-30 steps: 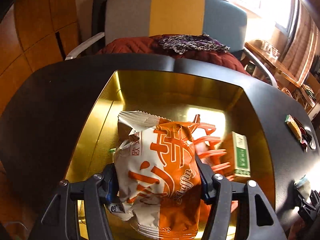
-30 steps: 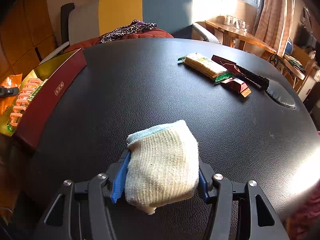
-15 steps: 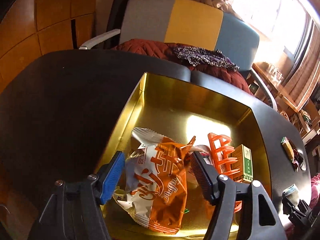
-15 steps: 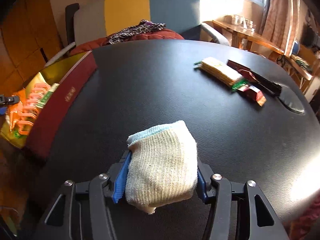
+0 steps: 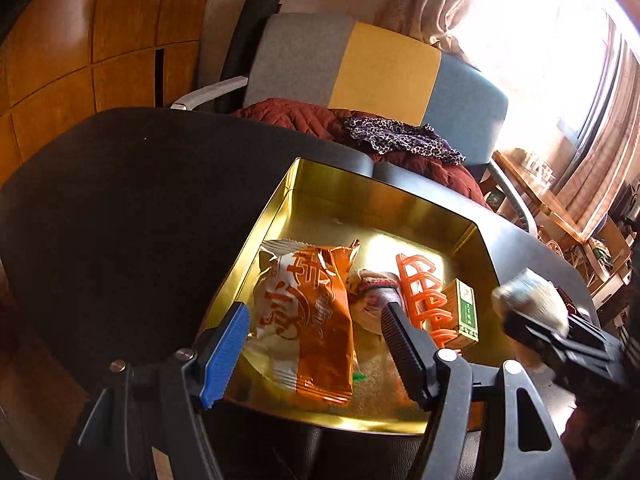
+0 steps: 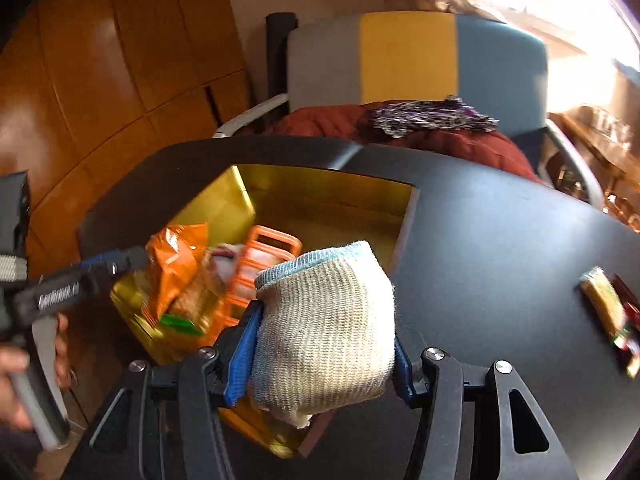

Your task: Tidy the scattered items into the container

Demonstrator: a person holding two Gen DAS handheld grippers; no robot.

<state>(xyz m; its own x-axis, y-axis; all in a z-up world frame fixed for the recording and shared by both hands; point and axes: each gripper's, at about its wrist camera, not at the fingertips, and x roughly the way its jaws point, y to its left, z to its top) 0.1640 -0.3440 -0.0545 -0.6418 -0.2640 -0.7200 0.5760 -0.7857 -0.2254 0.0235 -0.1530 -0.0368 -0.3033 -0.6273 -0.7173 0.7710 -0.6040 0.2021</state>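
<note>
Your left gripper (image 5: 312,348) hangs with its jaws spread wide and nothing between them, poised over the near edge of the gold-lined box (image 5: 372,196) on the black table (image 5: 120,200). Directly beyond its fingers the orange snack bag (image 5: 308,320) lies flat on the box floor, free of both pads. To its right sit a small knitted bundle (image 5: 372,292), then the orange hair claw (image 5: 424,292), then a little green-and-tan carton (image 5: 466,312) against the right wall — all inside the box. Your right gripper (image 6: 320,348) is clamped on the rolled cream sock (image 6: 324,320) with its pale blue cuff up, held above the near right corner of the box, whose dark red outer wall shows just below the sock. In the left wrist view that same sock is a blurred shape at the right edge. Well apart on the tabletop, far to the right, a few wrapped snack bars (image 6: 604,304) lie together outside the box.
</note>
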